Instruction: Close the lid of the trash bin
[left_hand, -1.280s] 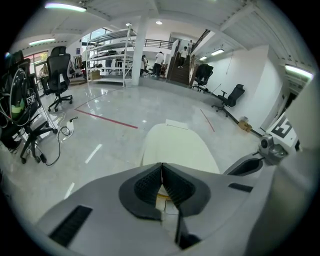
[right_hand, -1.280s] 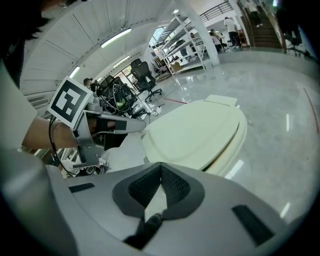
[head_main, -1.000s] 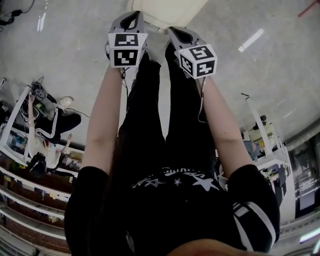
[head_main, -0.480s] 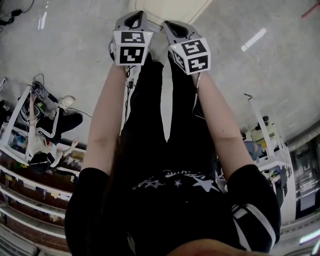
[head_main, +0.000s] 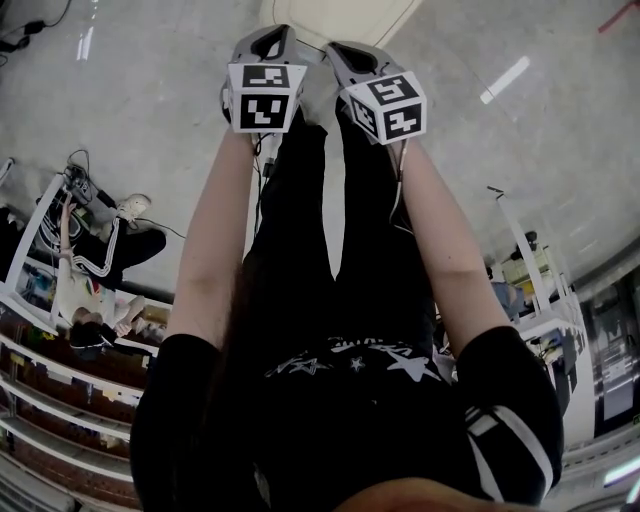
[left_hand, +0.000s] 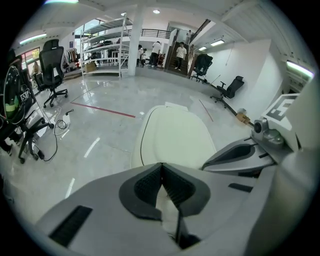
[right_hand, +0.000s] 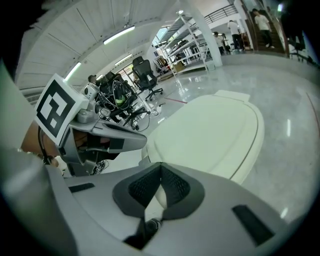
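- Two claws, my left claw (left_hand: 161, 166) and right claw (right_hand: 160, 166), are both clenched on nothing.
- The cream trash bin lid (right_hand: 215, 130) sits just ahead of their tips, with its bin standing on the floor (left_hand: 100, 130).
- It looks like light, stiff, slick plastic, so I'd push its near rim.
- No writing shows.

Over the last second we have drawn our left gripper (head_main: 268, 32) and right gripper (head_main: 345, 52) closer together and carried both further up over the pale lid (head_main: 340, 14) of the trash bin. The right gripper has twisted, turning its marker cube (head_main: 390, 105) to show other faces.
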